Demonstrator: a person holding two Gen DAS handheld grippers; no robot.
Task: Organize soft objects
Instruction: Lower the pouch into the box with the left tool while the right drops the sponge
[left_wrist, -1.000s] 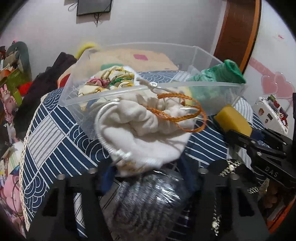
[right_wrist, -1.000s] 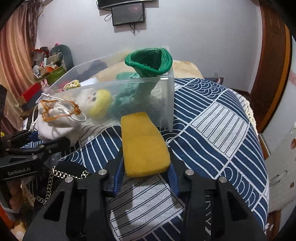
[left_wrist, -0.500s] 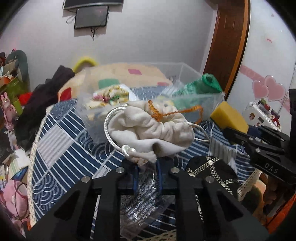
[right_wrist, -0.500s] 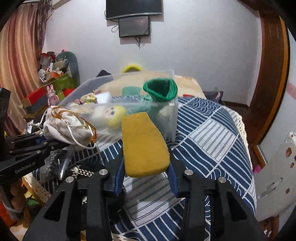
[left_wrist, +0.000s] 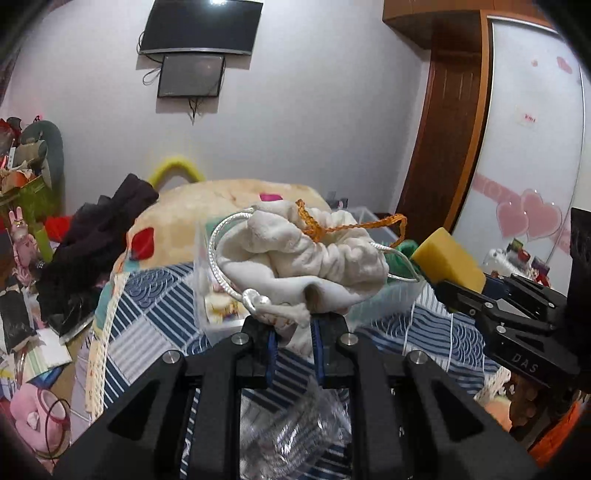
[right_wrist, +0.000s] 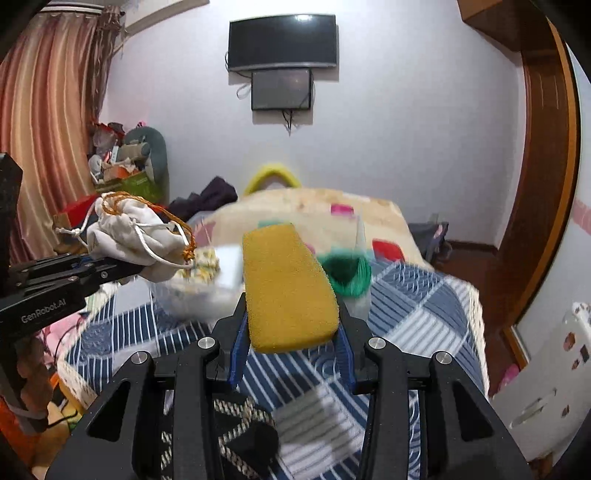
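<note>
My left gripper (left_wrist: 293, 334) is shut on a cream drawstring pouch (left_wrist: 306, 258) with silver and orange cords, held up in the air. The pouch also shows in the right wrist view (right_wrist: 129, 236). My right gripper (right_wrist: 291, 347) is shut on a yellow sponge (right_wrist: 288, 291), also raised; the sponge shows at the right of the left wrist view (left_wrist: 448, 262). A clear plastic box (right_wrist: 199, 295) with a green knitted item (right_wrist: 347, 273) and other soft things stands on the bed beyond both grippers, partly hidden behind the pouch and sponge.
The bed has a blue and white patterned cover (right_wrist: 406, 306) and a beige blanket (left_wrist: 207, 206) at the far end. A crinkled clear bag (left_wrist: 295, 435) lies below my left gripper. Dark clothes (left_wrist: 96, 236) pile at the left. A wooden door (left_wrist: 443, 122) is at the right.
Both grippers have lifted with the pouch and the sponge still in them. The views have tilted up, so the box now sits lower and farther off.
</note>
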